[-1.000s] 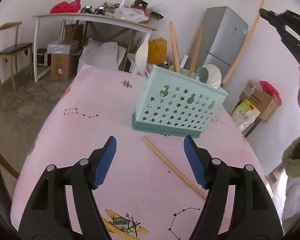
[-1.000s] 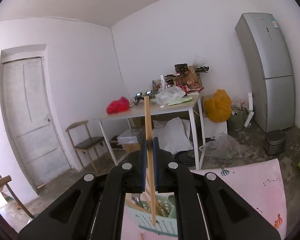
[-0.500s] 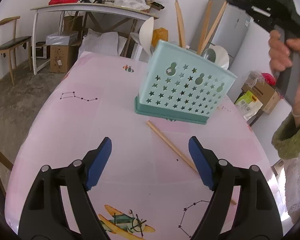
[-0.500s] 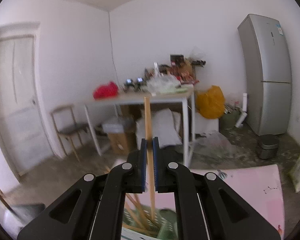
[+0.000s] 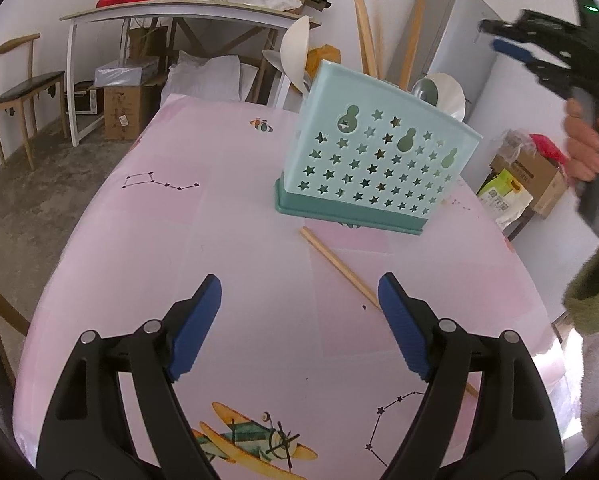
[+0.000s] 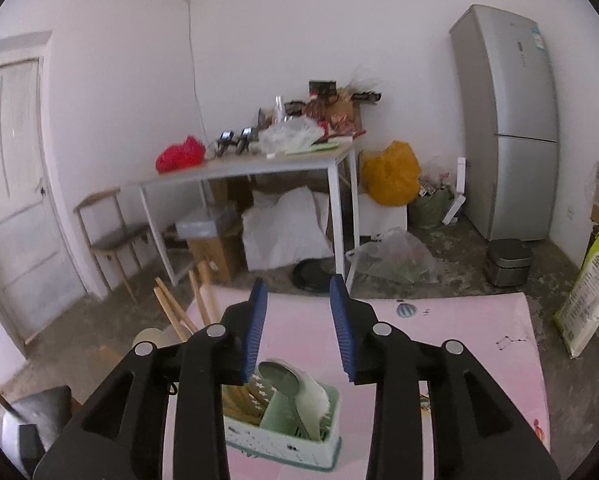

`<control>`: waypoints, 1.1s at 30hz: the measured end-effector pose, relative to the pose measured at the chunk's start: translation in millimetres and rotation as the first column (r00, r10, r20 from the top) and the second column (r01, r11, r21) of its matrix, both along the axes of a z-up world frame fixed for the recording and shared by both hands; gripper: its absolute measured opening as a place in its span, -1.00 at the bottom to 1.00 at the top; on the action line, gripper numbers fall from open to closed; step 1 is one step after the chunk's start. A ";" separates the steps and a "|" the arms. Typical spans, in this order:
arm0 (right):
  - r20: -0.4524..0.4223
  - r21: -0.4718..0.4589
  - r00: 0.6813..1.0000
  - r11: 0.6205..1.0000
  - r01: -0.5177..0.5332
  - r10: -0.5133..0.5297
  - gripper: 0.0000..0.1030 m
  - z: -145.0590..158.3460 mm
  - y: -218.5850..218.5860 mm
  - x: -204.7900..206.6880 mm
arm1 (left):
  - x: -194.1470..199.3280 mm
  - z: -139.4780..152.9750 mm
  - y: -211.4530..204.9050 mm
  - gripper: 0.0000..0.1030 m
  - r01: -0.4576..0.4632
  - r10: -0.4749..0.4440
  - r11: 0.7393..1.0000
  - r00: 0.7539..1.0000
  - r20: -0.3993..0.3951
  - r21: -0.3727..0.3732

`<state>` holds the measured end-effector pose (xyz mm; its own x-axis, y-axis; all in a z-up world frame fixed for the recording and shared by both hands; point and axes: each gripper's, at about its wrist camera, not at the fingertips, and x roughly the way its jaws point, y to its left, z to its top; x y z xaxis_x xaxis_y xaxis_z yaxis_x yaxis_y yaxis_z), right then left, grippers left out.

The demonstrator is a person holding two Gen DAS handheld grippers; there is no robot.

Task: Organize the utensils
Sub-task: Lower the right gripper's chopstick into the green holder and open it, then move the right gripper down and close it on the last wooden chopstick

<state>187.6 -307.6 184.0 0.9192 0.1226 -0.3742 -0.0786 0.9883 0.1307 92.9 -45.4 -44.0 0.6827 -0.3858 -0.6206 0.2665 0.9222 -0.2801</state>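
Note:
A teal utensil basket point(image 5: 379, 168) with star holes stands on the pink tablecloth point(image 5: 219, 220). It holds wooden chopsticks point(image 5: 365, 32) and white spoons point(image 5: 295, 48). One loose chopstick point(image 5: 339, 266) lies on the cloth in front of the basket, running toward the right finger of my left gripper point(image 5: 298, 282), which is open and empty just above the cloth. My right gripper point(image 6: 298, 284) hovers over the basket point(image 6: 283, 436). Its jaws are opening with nothing between them. Chopsticks point(image 6: 175, 312) lean out of the basket to its left. A hand holds this right gripper point(image 5: 491, 36) at the upper right of the left wrist view.
Behind the table stand a cluttered white desk point(image 5: 187, 8), a wooden chair point(image 5: 19, 88), cardboard boxes point(image 5: 123, 116) and a grey fridge point(image 6: 507, 120). A sack point(image 6: 587, 292) and a box point(image 5: 531, 176) sit off the table's right edge.
My right gripper let go of the chopstick it held upright and its jaws parted; it also sank toward the basket. My left gripper opened a little wider.

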 end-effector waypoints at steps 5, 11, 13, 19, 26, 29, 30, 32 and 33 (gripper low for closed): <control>0.013 -0.013 1.000 1.000 -0.020 0.020 -0.24 0.2 -9.5 -49.1 | -0.2 0.9 0.0 0.49 -0.039 0.040 0.996 0.999 -0.018 0.077; -0.198 0.034 0.971 0.991 -0.127 0.132 -0.19 -54.5 0.6 -71.6 | 4.6 -3.6 10.1 0.49 -0.104 0.118 0.981 0.990 -0.076 0.167; -0.291 0.046 0.941 0.985 -0.167 0.174 -0.19 -81.8 11.7 -71.6 | 5.9 -7.0 13.7 0.49 -0.118 0.139 0.973 0.985 -0.098 0.197; -0.512 0.032 0.829 0.969 -0.245 0.226 -0.19 -158.2 54.4 -66.0 | 4.8 -16.3 20.6 0.53 -0.154 0.194 0.955 0.971 -0.141 0.253; -0.559 0.021 0.786 0.952 -0.304 0.263 -0.19 -189.2 75.6 -67.0 | 1.4 -22.0 19.0 0.62 -0.166 0.215 0.942 0.965 -0.148 0.292; -0.575 0.000 0.771 0.943 -0.333 0.272 -0.22 -195.4 82.0 -65.9 | -0.4 -23.8 15.3 0.63 -0.162 0.215 0.934 0.967 -0.139 0.319; -0.582 -0.005 0.765 0.940 -0.341 0.275 -0.23 -198.0 84.3 -65.7 | -1.5 -24.4 13.9 0.64 -0.160 0.214 0.931 0.968 -0.134 0.327; -0.594 -0.019 0.756 0.935 -0.355 0.275 -0.29 -203.2 88.7 -65.8 | -3.6 -25.0 12.5 0.67 -0.159 0.211 0.928 0.970 -0.124 0.336; -0.599 -0.028 0.753 0.932 -0.361 0.273 -0.30 -206.2 91.5 -65.8 | -4.4 -25.2 12.3 0.69 -0.158 0.209 0.929 0.970 -0.121 0.334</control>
